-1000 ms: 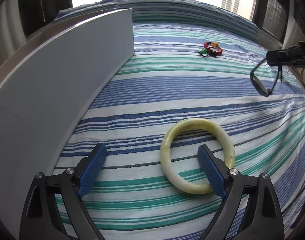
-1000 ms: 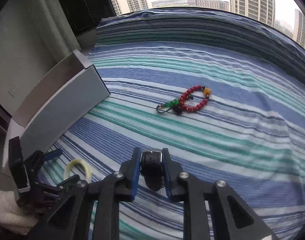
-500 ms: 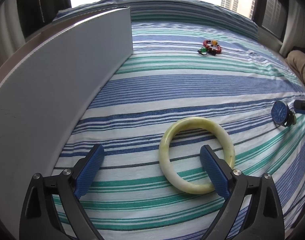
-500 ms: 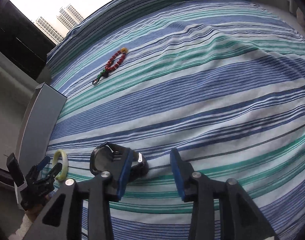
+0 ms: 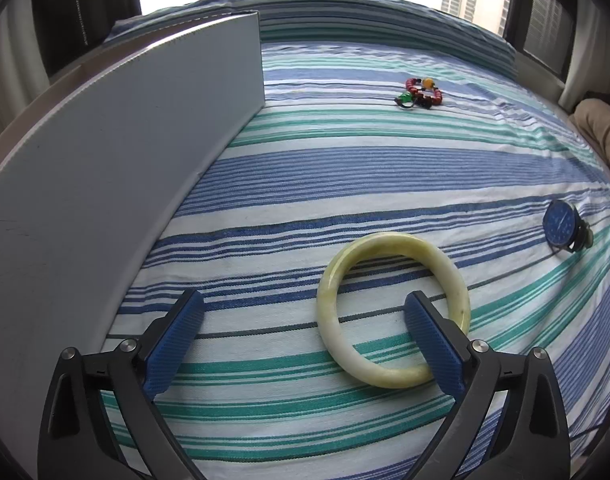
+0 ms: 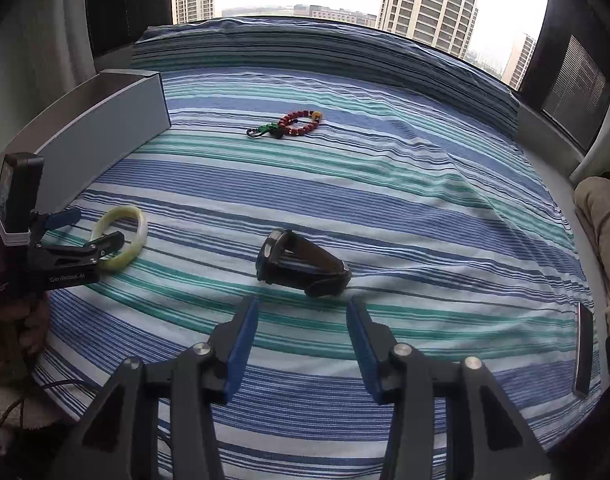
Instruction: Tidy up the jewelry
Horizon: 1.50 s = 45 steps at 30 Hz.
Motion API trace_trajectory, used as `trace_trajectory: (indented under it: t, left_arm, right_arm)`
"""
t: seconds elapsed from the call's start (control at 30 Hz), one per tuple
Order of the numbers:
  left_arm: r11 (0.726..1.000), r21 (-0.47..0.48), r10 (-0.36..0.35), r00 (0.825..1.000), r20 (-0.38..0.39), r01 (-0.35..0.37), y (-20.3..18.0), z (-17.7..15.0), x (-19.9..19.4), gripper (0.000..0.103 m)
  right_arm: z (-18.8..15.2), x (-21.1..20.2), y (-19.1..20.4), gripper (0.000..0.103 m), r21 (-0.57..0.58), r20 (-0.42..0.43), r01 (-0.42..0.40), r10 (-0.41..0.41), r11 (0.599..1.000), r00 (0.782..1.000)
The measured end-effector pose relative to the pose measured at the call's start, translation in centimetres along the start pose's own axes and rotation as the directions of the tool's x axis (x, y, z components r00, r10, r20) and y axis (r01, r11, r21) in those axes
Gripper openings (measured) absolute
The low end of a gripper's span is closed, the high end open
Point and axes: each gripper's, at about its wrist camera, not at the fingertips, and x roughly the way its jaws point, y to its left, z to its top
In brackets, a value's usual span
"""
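Observation:
A pale yellow-green bangle (image 5: 385,240) lies flat on the striped bedspread (image 5: 345,168). My left gripper (image 5: 303,304) stands over it with its jaws opening wide. Its right finger (image 5: 433,336) is inside the ring and does not grip the bangle. A blue-faced watch (image 6: 301,264) rests on its side on the bed, also seen at the right as the watch (image 5: 561,226). My right gripper (image 6: 303,304) is just short of it with its jaws opening and nothing between them. A red bead bracelet (image 6: 293,124) lies farther back.
A long grey box (image 5: 105,184) runs along the bed's left side, close to my left gripper (image 6: 91,228). A hand (image 6: 21,320) holds that gripper. A beige-clad leg (image 6: 601,216) and a dark flat object (image 6: 583,352) are at the right edge.
My right gripper carried the watch down, set it on the bed, let go and drew back. My left gripper's jaws widened a little; the bangle has not moved.

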Motion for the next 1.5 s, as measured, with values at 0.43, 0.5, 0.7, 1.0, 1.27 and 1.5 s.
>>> trace_trajectory:
  t: [0.43, 0.5, 0.7, 1.0, 1.27, 1.5]
  left_arm:
    - [1.0, 0.0, 0.0, 1.0, -0.001, 0.0, 0.0, 0.0, 0.0, 0.1]
    - [1.0, 0.0, 0.0, 1.0, -0.001, 0.0, 0.0, 0.0, 0.0, 0.101]
    - [1.0, 0.0, 0.0, 1.0, -0.001, 0.0, 0.0, 0.0, 0.0, 0.101]
    - [0.997, -0.001, -0.075, 0.995, -0.06, 0.075, 0.8, -0.2, -0.4, 0.099]
    - [0.984, -0.066, -0.172, 0.976, -0.137, 0.165, 0.3, 0.5, -1.2, 0.07]
    - [0.998, 0.027, -0.05, 0.986, -0.157, 0.055, -1.9, 0.2, -1.5, 0.032]
  right_arm:
    - [-0.6, -0.4, 1.3, 0.047, -0.071, 0.011, 0.108, -0.108, 0.992, 0.994]
    - [-0.7, -0.3, 1.4, 0.047, -0.075, 0.01, 0.113, -0.113, 0.991, 0.994]
    - [-0.6, -0.2, 1.6, 0.047, -0.084, 0.01, 0.124, -0.124, 0.989, 0.992]
    - [-0.4, 0.1, -0.7, 0.047, -0.023, -0.008, -0.007, 0.007, 1.0, 1.0]
    - [2.1, 1.2, -2.1, 0.047, -0.139, -0.03, -0.196, 0.194, 0.971, 0.981]
    - [4.1, 6.0, 0.7, 0.047, -0.203, -0.161, -0.285, 0.255, 0.937, 0.953]
